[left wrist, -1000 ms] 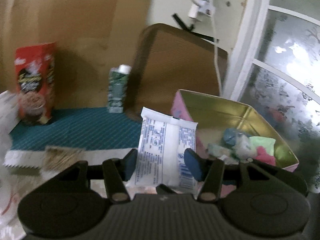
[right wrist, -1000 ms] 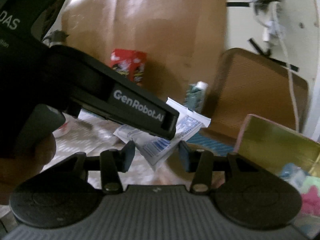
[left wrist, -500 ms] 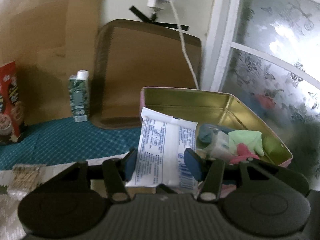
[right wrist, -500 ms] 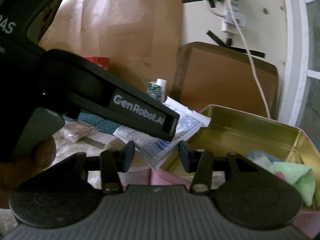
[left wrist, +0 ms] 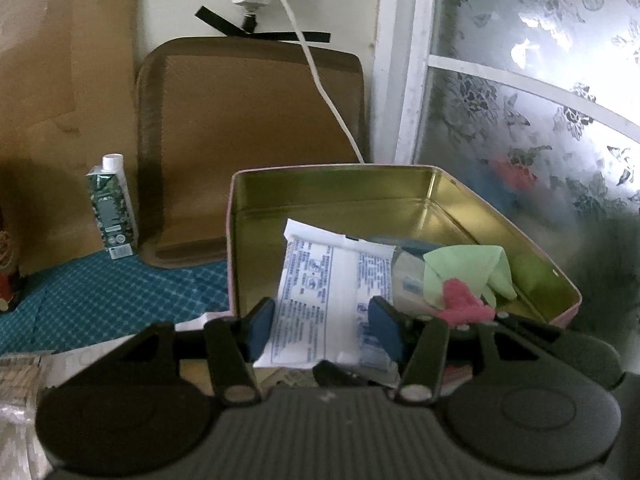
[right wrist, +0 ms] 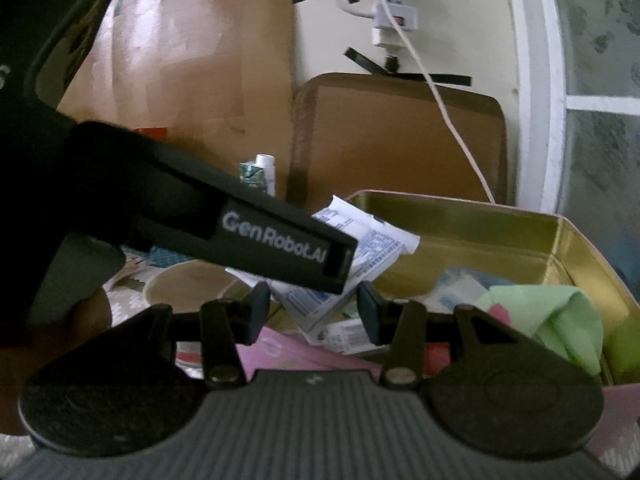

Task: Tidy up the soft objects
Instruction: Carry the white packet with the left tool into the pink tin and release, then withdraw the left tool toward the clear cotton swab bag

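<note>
The white printed packet (left wrist: 324, 296) is pinched in my left tongs (left wrist: 322, 326), held over the near edge of the gold tin (left wrist: 400, 188), beside the green cloth (left wrist: 468, 268) and pink cloth (left wrist: 460, 300) inside. My right tongs (right wrist: 314, 310) hang apart, gripping nothing, just behind.
</note>
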The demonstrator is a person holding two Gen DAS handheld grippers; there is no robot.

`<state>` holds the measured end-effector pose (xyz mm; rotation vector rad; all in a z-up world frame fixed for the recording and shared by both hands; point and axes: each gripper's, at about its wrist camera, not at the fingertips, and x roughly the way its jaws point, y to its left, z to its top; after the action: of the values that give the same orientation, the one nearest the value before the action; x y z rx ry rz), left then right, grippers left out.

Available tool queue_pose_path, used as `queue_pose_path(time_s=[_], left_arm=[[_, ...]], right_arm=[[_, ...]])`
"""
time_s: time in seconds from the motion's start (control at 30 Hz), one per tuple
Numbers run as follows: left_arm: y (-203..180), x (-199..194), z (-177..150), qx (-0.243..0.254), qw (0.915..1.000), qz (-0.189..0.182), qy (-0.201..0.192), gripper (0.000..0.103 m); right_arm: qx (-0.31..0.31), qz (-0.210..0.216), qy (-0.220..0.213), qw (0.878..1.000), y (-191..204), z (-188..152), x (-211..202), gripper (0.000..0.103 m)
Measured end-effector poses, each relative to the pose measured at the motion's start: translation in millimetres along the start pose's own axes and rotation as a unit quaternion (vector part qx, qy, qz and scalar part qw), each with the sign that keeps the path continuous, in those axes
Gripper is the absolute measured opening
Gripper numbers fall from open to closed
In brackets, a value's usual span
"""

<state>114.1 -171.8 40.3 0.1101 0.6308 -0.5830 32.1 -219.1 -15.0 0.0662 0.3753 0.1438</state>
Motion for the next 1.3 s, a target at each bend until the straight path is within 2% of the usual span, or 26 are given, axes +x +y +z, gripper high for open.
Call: queue_pose_path(time_s=[0.3, 0.37, 0.67, 0.93, 1.3], left_arm=[[-11, 9, 0, 0.012, 0.9999, 0.004, 0.007, 0.053], [-11, 11, -2, 0.013, 0.9998, 0.007, 0.012, 0.054], [-1, -4, -8, 0.015, 0.9983, 0.055, -0.014, 0.064], [28, -31, -24, 0.001, 0.9948, 0.099, -0.026, 0.067], [87, -63, -47, -0.042, 0.9894, 0.136, -0.030, 0.070]], right_arm=[[0.020, -0.016, 0.002, 1.000, -15, -5, 0, 0.051], [0.018, -0.027, 0.001, 0.999, -15, -6, 0, 0.045], [0.045, -0.066, -0.009, 0.997, -18, -13, -9, 0.046], [0.023, -0.046, -0.021, 0.998, 13, -11, -16, 0.046], [-0.027, -0.006, -0.022, 0.999, 73, -6, -6, 0.046]])
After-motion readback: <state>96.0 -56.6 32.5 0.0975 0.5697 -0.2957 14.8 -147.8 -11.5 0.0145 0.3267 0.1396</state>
